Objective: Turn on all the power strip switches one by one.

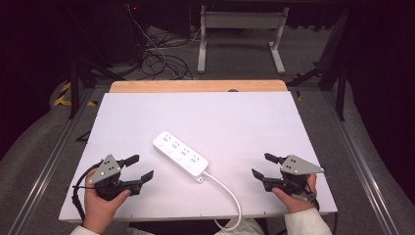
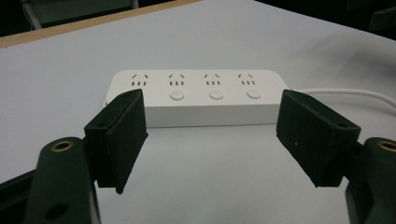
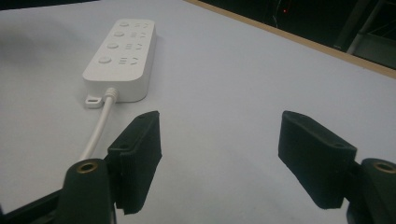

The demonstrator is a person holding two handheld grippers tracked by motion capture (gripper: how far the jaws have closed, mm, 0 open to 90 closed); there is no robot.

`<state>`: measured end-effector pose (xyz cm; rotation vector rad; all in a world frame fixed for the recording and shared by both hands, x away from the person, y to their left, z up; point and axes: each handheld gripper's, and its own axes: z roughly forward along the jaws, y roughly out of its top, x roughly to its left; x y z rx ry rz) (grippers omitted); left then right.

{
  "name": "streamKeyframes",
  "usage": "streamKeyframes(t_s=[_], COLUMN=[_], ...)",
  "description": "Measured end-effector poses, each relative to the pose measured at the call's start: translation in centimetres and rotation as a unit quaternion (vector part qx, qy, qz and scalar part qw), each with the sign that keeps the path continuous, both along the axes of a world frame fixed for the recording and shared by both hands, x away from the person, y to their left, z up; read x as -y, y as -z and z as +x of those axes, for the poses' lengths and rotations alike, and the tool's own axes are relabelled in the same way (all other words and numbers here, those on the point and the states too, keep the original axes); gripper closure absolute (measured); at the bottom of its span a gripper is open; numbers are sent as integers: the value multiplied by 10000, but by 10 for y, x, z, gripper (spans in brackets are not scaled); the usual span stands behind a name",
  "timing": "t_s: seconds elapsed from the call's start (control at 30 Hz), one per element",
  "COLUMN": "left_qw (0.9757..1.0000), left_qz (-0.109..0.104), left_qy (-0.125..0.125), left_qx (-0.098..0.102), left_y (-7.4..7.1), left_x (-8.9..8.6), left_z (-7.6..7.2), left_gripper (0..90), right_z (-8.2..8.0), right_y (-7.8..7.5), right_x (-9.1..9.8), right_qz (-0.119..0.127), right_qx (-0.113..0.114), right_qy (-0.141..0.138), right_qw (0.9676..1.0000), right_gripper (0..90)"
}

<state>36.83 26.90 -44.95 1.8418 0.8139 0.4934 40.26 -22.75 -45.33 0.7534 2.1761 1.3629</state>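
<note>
— Both hands sit nearest, at the near edge of the white table top (image 1: 244,112). What are the claws doing?

— Left gripper (image 1: 139,169) has its jaws spread wide with nothing between them; right gripper (image 1: 263,166) likewise, wide apart and empty.

— And the power strip (image 1: 179,153)?

— Lying flat and slanted, between the two grippers and a little farther in than either, touched by neither. Its white cable (image 1: 230,193) leaves the strip's near end and runs off the near edge.

— Room to move?

— Bare surface on every side of the strip: beyond it toward the wooden far edge (image 1: 195,86), and between it and each gripper. In the left gripper view the strip (image 2: 196,97) lies broadside ahead of the jaws.
</note>
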Motion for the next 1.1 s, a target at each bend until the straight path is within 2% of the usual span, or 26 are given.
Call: streamKeyframes(t_s=[0.07,0.17,0.37,0.6,0.67,0.73,0.87,0.93,1.1], left_qw=[10000,9999,10000,9998,9996,9995,9993,9994,9990], left_qz=[15,92,10,154,174,164,89,134,126], left_qy=[65,62,62,-7,-49,-49,70,85,89], left_qx=[-10,-4,-47,-121,-228,-276,-343,-318,-414], left_y=[-1,-3,-4,-10,-15,-19,-27,-30,-34], left_x=[2,2,1,2,2,1,4,6,10], left_z=[-1,-1,-1,2,6,10,17,20,26], left_gripper=[291,297,326,362,378,384,395,397,397], right_z=[0,0,0,-1,-2,-2,-2,-1,-1], right_y=[1,1,1,0,0,0,1,1,1], right_x=[0,0,0,-1,0,-1,-1,0,-1], right_qz=[-9,-15,4,12,53,66,90,87,66], right_qx=[2,11,-5,-2,-34,-64,-117,-127,-128], right_qy=[3,-26,-46,-46,-116,-118,-110,-111,-130], right_qw=[10000,10000,10000,10000,9999,9999,9998,9998,9998], right_gripper=[312,324,341,364,423,433,433,433,433])
